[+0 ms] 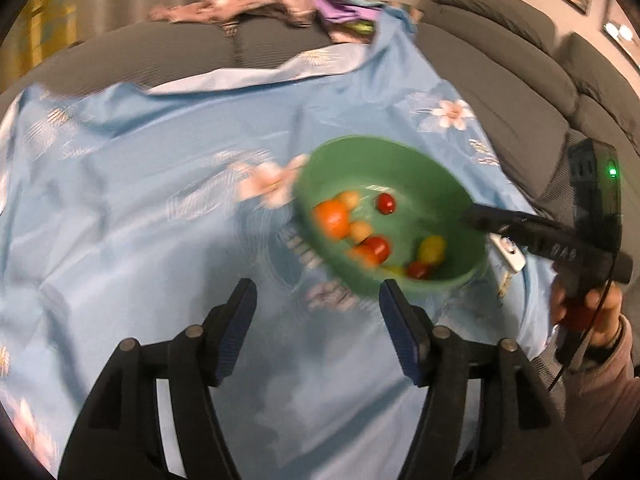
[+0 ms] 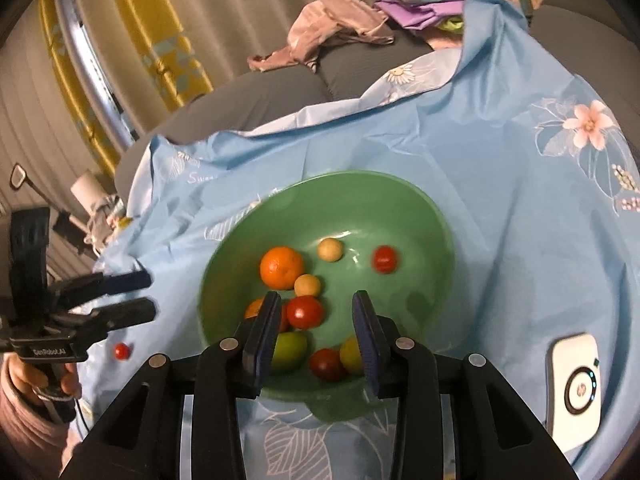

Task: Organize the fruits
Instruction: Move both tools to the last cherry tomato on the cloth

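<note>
A green bowl (image 2: 416, 216) sits on a light blue flowered cloth (image 2: 520, 200) and holds several small fruits: an orange (image 2: 281, 267), red tomatoes (image 2: 305, 312), pale yellow balls (image 2: 330, 249) and a green fruit (image 2: 289, 351). My right gripper (image 2: 318, 334) is open and empty, just above the bowl's near side. One red tomato (image 2: 122, 351) lies loose on the cloth, left of the bowl, below my left gripper (image 2: 149, 294). In the left wrist view my left gripper (image 1: 316, 308) is open and empty, near the bowl (image 1: 360, 160), whose far right rim the right gripper (image 1: 476, 216) reaches.
A white round-buttoned device (image 2: 576, 384) lies on the cloth right of the bowl. Crumpled pink and purple clothes (image 2: 340, 28) lie on the grey sofa (image 2: 260, 96) behind. A yellow patterned curtain (image 2: 132, 40) hangs at the far left.
</note>
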Demonstrator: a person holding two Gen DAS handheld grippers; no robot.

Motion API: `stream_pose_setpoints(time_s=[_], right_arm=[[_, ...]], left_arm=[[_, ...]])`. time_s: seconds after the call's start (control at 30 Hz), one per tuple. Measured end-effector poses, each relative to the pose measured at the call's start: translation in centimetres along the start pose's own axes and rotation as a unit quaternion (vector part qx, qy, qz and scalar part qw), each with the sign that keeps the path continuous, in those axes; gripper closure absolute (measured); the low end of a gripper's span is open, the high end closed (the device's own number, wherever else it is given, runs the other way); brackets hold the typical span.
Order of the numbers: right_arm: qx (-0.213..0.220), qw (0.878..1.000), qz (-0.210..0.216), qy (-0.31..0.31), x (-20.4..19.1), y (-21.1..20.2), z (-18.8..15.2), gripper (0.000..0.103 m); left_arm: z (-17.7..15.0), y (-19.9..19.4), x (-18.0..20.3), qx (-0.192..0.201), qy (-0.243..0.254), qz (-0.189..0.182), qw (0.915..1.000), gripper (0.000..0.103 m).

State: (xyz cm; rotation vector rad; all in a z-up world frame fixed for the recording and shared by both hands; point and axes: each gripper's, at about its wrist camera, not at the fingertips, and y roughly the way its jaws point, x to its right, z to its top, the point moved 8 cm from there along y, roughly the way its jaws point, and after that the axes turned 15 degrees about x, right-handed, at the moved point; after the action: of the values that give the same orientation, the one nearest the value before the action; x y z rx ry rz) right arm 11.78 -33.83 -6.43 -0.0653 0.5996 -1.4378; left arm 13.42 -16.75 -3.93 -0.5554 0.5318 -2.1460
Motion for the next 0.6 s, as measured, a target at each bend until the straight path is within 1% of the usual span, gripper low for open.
stream_pose_setpoints(time_s=[0.13,0.33,0.47,0.6], right_arm=[[-0.004,1.000,0.008,0.000,-1.0,-0.9,-0.7,0.066],[-0.009,0.999,0.032,-0.007,-3.3,-2.0,-1.3,0.066],[-0.021,0.998,0.055,-0.034,-6.2,-2.2,-2.2,0.066],[-0.035,0.994,0.080,-0.065,-9.1,-2.2,-3.1,0.066]], left_arm=[[-2.5,-4.0,-3.8,-0.002,-0.032,0.053,0.9981,0.039],[-6.2,-10.7,-8.2,0.007,-0.079,0.123,0.9892,0.039],[-8.5,-13.5,-9.5,0.008,-0.105,0.146,0.9836,0.039],[-9.8,-14.7,-9.6,0.010,-0.117,0.147,0.9822,0.039]])
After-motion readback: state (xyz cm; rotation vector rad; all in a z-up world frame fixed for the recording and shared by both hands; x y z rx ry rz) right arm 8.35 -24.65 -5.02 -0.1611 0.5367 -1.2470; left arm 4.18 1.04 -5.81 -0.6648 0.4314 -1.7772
